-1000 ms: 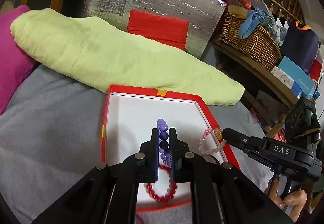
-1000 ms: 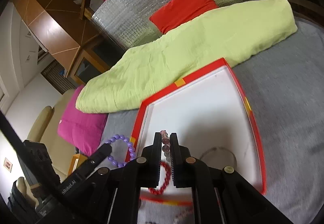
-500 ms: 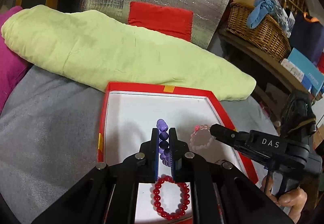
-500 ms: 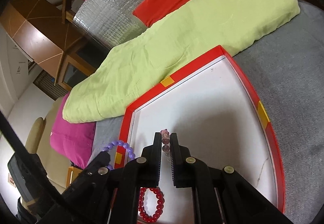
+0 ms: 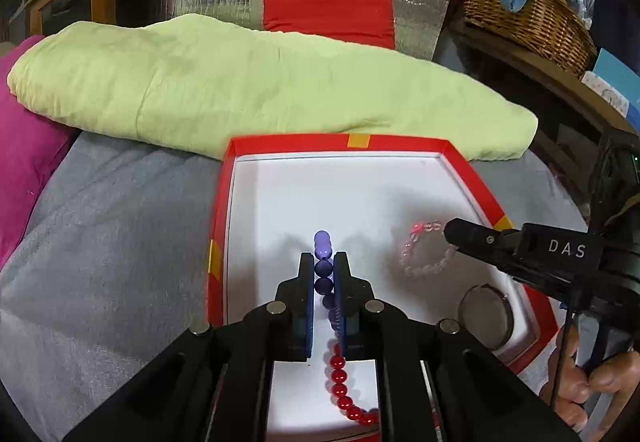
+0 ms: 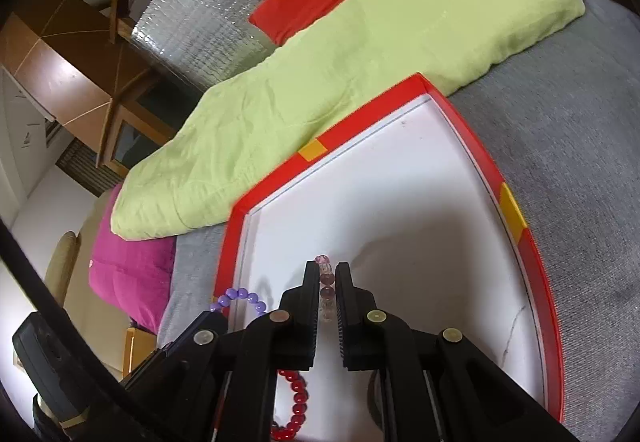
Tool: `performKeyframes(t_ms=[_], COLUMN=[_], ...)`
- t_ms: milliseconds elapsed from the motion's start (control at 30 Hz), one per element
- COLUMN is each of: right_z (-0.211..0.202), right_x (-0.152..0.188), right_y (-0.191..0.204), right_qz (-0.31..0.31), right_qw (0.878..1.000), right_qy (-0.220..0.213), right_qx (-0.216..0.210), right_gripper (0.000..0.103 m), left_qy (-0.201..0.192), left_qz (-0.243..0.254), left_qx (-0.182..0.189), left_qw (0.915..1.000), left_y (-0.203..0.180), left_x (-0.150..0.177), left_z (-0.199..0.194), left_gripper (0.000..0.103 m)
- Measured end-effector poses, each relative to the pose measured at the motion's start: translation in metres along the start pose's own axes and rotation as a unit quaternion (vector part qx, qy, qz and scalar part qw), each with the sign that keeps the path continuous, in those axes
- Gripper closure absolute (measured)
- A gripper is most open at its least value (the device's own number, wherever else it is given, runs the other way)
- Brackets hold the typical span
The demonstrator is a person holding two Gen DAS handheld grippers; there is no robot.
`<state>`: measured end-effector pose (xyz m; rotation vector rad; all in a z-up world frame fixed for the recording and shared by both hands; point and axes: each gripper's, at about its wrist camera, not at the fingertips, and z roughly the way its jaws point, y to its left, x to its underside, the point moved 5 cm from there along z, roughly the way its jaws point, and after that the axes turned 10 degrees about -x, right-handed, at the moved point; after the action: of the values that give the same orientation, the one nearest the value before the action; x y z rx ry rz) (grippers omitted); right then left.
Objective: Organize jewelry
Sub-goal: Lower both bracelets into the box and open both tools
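left wrist, gripper [image 5: 324,262] clamping purple bracelet [image 5: 323,242]

Your left black two-finger gripper [image 5: 324,262] points forward and slightly down, its jaws nearly closed, pinching a purple bead bracelet [image 5: 323,254]. Your right black two-finger gripper [image 6: 327,272] reaches in beside it, jaws narrowed on a pale pink bead bracelet [image 6: 325,282]. Your bare right hand [image 5: 592,390] wraps its handle.

A grey fabric surface [image 5: 120,242] carries everything. The red-rimmed white tray [image 5: 218,226] lies on it in the middle, a pale green pillow [image 5: 240,82] just beyond, a magenta cushion [image 5: 24,146] far left.
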<state>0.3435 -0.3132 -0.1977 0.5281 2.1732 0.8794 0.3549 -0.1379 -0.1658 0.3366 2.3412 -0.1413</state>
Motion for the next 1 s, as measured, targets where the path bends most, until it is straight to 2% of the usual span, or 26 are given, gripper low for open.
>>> performKeyframes(t_ms=[200, 267, 333, 400, 433, 567, 700, 1000], right_z=[0.002, 0.001, -0.001, -0.003, -0.004, -0.011, -0.022, -0.045], right_x=[0.001, 0.0, 0.0, -0.001, -0.001, -0.002, -0.002, 0.006], right_y=[-0.006, -0.008, -0.008, -0.008, -0.009, -0.011, -0.01, 0.009], right_qz=[0.013, 0.019, 0.022, 0.022, 0.026, 0.034, 0.04, 0.01], right_qw=[1.0, 1.0, 1.0, 1.0, 0.999, 0.999, 0.999, 1.0], right_qy=[0.005, 0.004, 0.002, 0.001, 0.003, 0.007, 0.0, -0.004], right_qx=[0.01, 0.013, 0.012, 0.018, 0.018, 0.018, 0.015, 0.007], right_gripper=[0.091, 0.091, 0.091, 0.089, 0.087, 0.084, 0.056, 0.056], left_qy=[0.011, 0.019, 0.022, 0.018, 0.014, 0.002, -0.007, -0.02], left_qz=[0.001, 0.002, 0.007, 0.012, 0.015, 0.023, 0.025, 0.035], left_qx=[-0.028, -0.044, -0.054, -0.071, -0.076, -0.093, -0.104, -0.121], left_qw=[0.9995, 0.9988, 0.9983, 0.9973, 0.9969, 0.9954, 0.9942, 0.9919], left_y=[0.006, 0.008, 0.009, 0.009, 0.009, 0.009, 0.011, 0.012], left_x=[0.002, 0.003, 0.004, 0.004, 0.003, 0.002, 0.002, 0.005], left_z=[0.005, 0.006, 0.005, 0.002, -0.001, -0.012, -0.024, -0.043], left_gripper=[0.093, 0.086, 0.065, 0.05, 0.048, 0.044, 0.042, 0.042])
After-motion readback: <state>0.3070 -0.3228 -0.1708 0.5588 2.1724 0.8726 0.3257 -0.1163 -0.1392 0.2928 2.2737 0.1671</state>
